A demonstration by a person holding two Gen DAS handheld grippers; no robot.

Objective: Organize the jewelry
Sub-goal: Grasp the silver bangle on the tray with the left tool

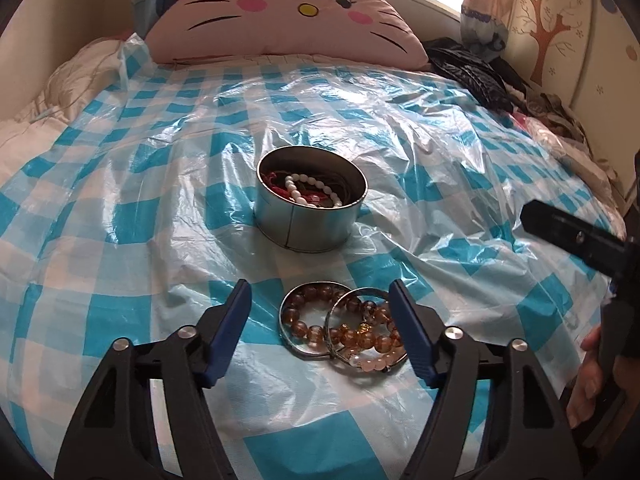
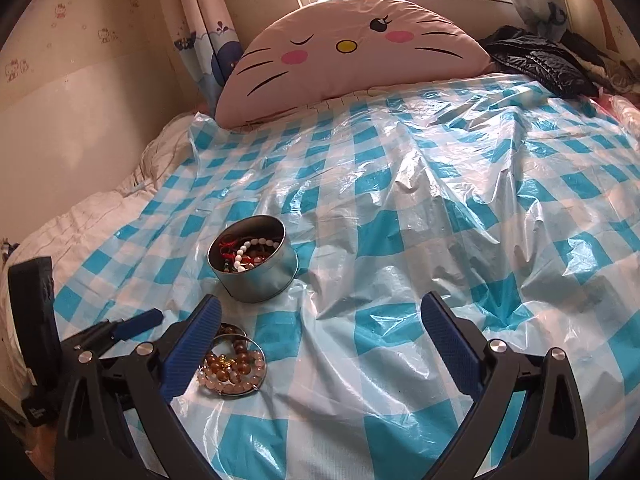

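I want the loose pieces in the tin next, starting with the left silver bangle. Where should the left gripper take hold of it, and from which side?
Judging by its pose, grip the left bangle at its bare left rim, coming from above. It lies flat on the plastic sheet with brown beads inside and the second bangle overlapping its right side. The left gripper is open, with jaws astride the pile.

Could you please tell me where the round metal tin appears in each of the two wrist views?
Left wrist: the round metal tin sits centre frame, beyond the loose bracelets.
Right wrist: the tin is left of centre.
Shared landmark: the pink cat-face pillow behind it.
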